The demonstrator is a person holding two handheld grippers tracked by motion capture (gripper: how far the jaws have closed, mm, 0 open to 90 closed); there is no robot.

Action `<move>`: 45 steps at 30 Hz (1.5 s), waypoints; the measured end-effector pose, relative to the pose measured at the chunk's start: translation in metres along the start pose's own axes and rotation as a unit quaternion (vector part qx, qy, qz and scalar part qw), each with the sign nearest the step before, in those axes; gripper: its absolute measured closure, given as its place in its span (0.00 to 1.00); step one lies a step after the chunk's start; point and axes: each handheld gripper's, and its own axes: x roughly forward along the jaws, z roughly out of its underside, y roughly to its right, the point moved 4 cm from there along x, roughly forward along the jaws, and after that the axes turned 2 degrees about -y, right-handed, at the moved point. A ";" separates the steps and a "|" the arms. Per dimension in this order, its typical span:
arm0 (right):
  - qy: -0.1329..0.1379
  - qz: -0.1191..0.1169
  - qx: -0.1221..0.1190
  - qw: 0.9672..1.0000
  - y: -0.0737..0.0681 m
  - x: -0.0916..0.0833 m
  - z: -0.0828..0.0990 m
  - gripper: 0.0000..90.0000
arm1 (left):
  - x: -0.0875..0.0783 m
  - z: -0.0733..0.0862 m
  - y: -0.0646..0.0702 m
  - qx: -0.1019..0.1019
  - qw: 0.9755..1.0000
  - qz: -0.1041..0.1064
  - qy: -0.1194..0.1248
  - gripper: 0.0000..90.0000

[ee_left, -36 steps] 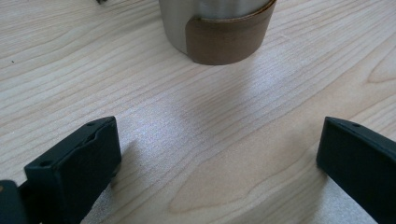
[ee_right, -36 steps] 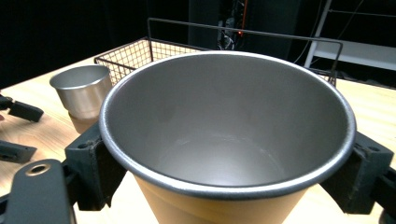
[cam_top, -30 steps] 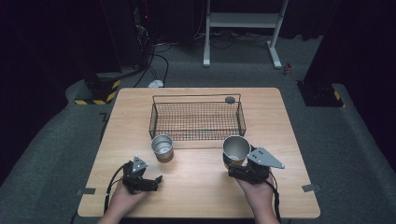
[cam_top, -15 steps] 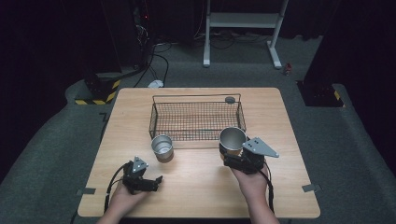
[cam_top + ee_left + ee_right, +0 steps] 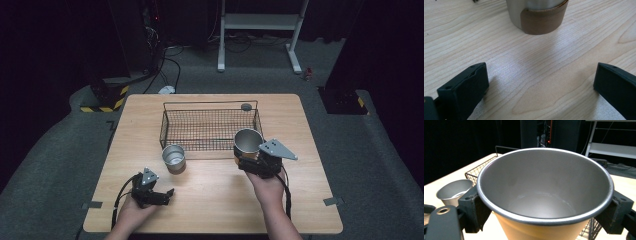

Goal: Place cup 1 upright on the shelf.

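Broadly, the wooden worktop [image 5: 210, 200] carries a wire basket [image 5: 210, 129] towards its far side. The right gripper [image 5: 252, 162] holds a large metal cup [image 5: 248, 142] upright just at the basket's near right corner, lifted off the wood; in the right gripper view its jaws are clamped on the cup's [image 5: 544, 192] sides below the rim. A smaller metal cup [image 5: 173, 158] stands on the worktop just in front of the basket's near left corner. The left gripper [image 5: 162, 196] rests low on the worktop near the front edge, jaws wide apart and holding nothing, pointing towards the smaller cup's base [image 5: 537, 16]. A small dark disc [image 5: 246, 106] lies behind the basket's far right corner.
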 end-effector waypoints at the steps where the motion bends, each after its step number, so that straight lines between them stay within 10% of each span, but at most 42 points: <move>1: -0.001 0.003 -0.005 1.000 0.000 0.001 -0.002 0.15 | 0.000 0.000 0.000 0.000 1.000 0.000 0.000 0.00; 45: -0.005 0.043 -0.022 0.999 0.017 0.058 -0.050 0.15 | 0.000 0.000 0.000 0.007 1.000 0.004 -0.001 0.00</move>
